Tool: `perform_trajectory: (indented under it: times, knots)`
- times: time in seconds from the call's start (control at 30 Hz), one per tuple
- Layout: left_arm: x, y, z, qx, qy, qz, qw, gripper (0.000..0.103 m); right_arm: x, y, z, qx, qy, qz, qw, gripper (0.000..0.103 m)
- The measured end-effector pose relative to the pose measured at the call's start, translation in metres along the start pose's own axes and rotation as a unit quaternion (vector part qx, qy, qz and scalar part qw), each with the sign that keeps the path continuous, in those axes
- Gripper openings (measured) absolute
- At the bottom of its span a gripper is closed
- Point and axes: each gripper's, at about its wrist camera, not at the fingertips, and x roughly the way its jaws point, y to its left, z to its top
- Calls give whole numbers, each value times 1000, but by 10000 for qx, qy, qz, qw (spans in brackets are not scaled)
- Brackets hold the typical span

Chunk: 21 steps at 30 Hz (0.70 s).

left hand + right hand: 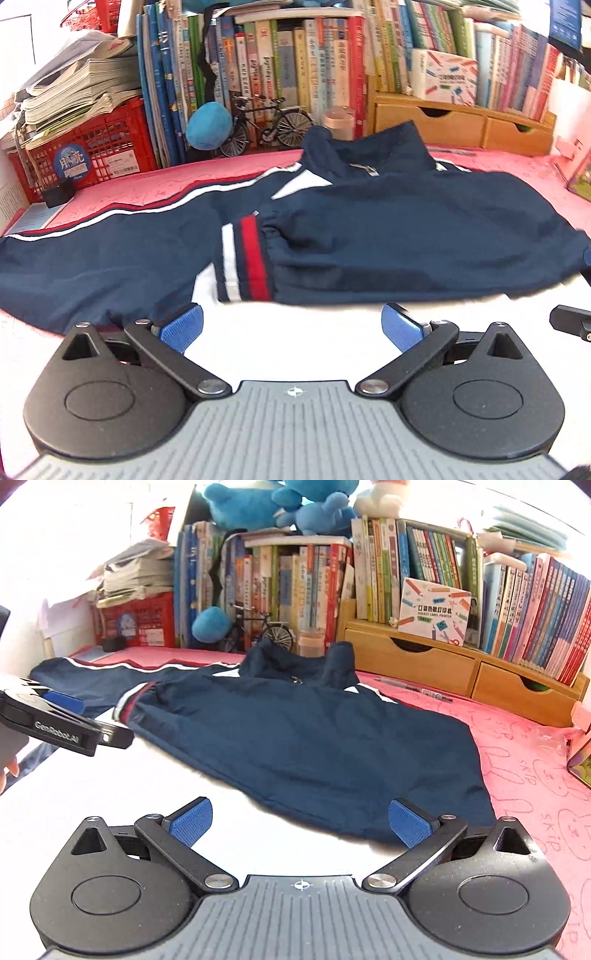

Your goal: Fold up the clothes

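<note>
Jacket, navy blue nylon with red and white stripes (388, 229), lies spread on the pink bunny-print counter (524, 760), collar away from both jaws and its near hem just ahead of them. One sleeve is already laid across the chest, the striped cuff ahead of the left gripper (291, 325); the other sleeve trails out to that gripper's left, probably the next part to fold. Both jaws stand released and wide with nothing between them; the right gripper (301, 821) has its right pad over the hem corner, seemingly not gripping. Only the right view shows the left gripper from outside and the blue plush toys (280, 502) on the books; only the left view shows the long sleeve fully
</note>
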Motion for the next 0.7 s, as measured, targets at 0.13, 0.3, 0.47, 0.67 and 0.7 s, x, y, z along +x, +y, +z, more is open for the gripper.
perform_trajectory:
  times: [0.13,0.3,0.47,0.67,0.7]
  knots:
    - [-23,-12,-38,382,286,-144,9988,103,-37,13,-28,31,-21,152,9999,103]
    - [-79,-1,-108,344,16,-607,9976,103,-92,22,-95,35,-164,702,9974,103]
    - [-116,17,-144,362,-5,-602,9975,103,-127,12,-137,-160,-372,456,9981,103]
    - [-129,31,-146,-109,353,-463,9982,103,-150,-2,-129,27,-64,18,10000,103]
    - [-132,32,-144,-128,347,-454,9983,103,-155,1,-126,58,-133,-9,9999,103]
